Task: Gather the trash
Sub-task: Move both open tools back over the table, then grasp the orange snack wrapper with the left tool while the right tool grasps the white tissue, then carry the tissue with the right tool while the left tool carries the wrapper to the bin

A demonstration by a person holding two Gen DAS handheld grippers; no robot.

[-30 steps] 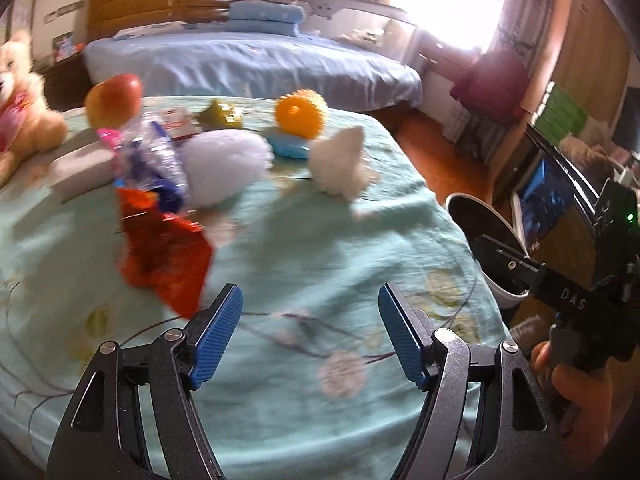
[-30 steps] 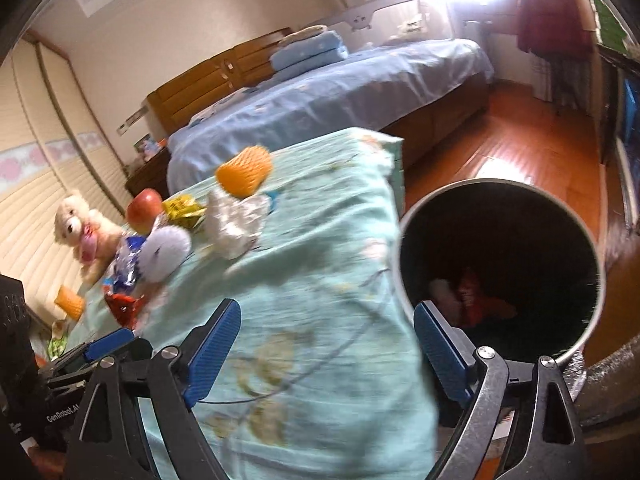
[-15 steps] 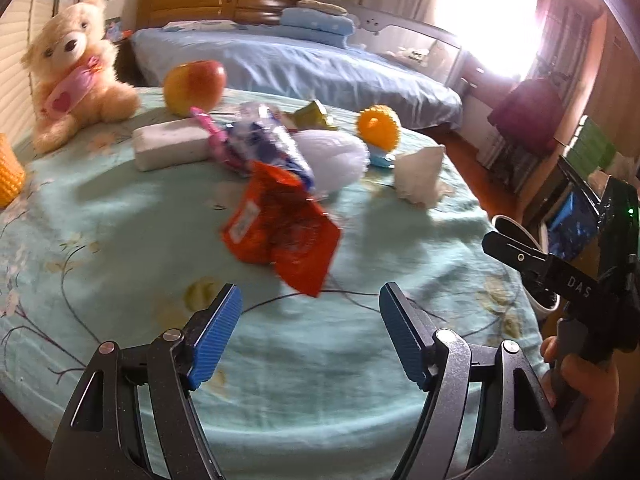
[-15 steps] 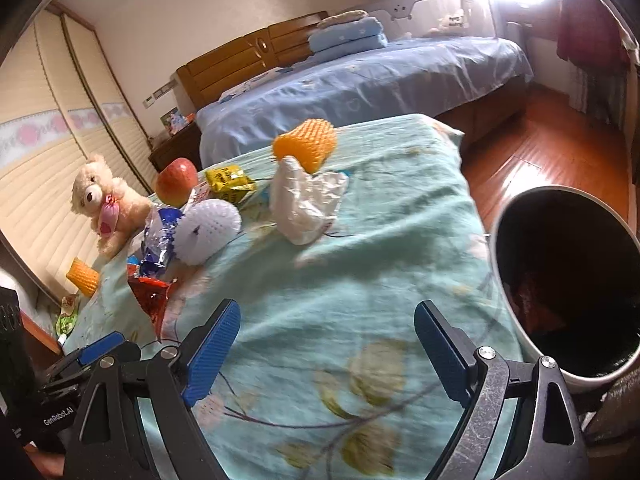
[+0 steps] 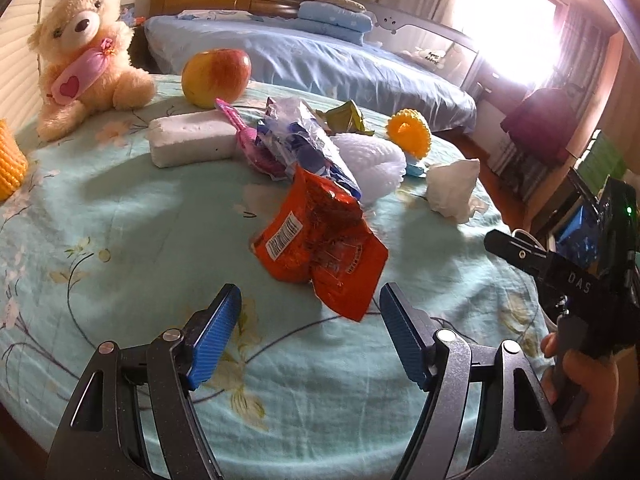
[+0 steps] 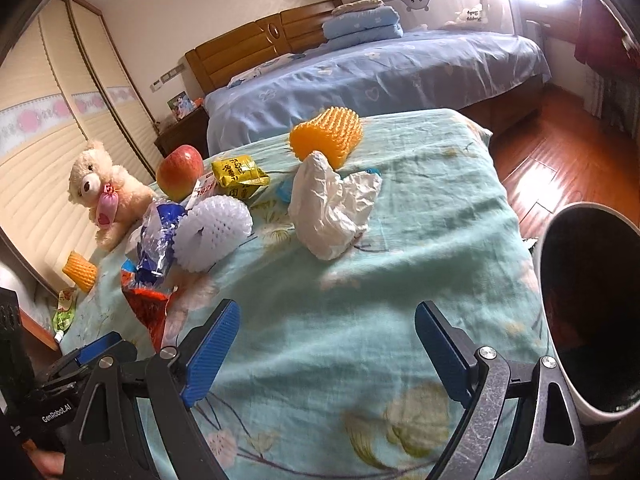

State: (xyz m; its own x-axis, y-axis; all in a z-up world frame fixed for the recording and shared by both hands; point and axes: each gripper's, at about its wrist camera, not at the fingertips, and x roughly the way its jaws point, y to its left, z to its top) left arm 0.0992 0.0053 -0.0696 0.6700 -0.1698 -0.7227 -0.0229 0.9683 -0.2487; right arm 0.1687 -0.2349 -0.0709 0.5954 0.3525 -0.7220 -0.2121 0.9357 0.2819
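Both grippers released over the littered table

The left gripper (image 5: 310, 336) gaped just short of the crinkled orange foil wrapper (image 5: 320, 248); the right gripper (image 6: 326, 354) hovered beside the dark round bin (image 6: 592, 320).

Daylight enters through the window (image 5: 516, 36), blown out to white glare in both views. Soft shadows fall beside the orange wrapper (image 5: 320, 252) on the bench (image 5: 120, 216). Fisheye curvature bends edges; corners vignette black. Focus sharp.
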